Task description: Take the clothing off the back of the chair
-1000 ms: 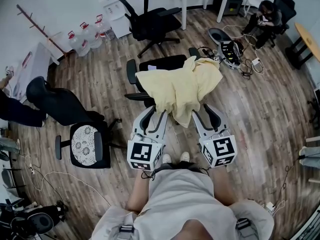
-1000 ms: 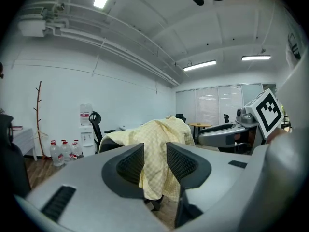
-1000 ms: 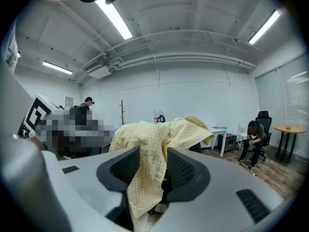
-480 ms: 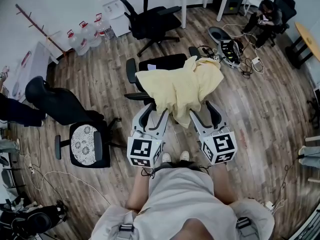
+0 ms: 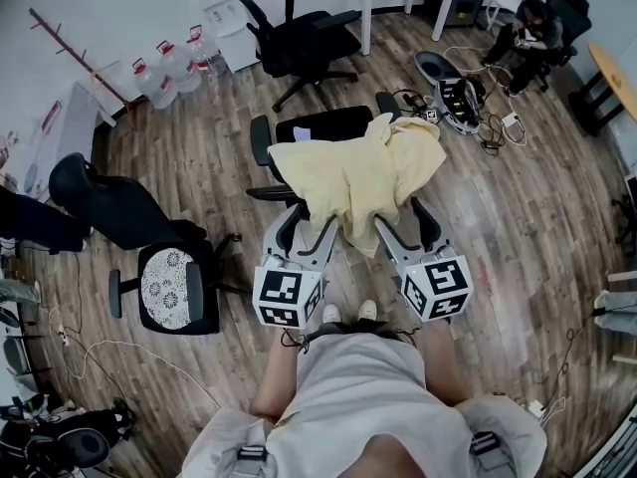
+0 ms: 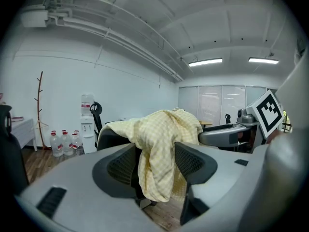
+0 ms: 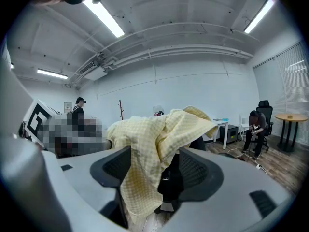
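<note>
- At the far left, water bottles stand in a cluster by the wall, and nearer the person sits a chair with a lace-patterned seat on the wood floor.
- The left hand-held gripper points at the lower left part of the hanging cloth. Its jaws have just been opening and stand wide. In the left gripper view a hanging fold of the cloth shows between the pads, and neither pad presses on it.
- In the middle, the yellow checked garment lies draped over the back of the black office chair, its long end hanging down on the person's side.
- The right hand-held gripper points at the lower right part of the cloth. Its jaws have also just been opening and are wide apart. Cloth hangs between them, unclamped.
- Further right, cables lie tangled on the floor, and a seated person is at the top right.
</note>
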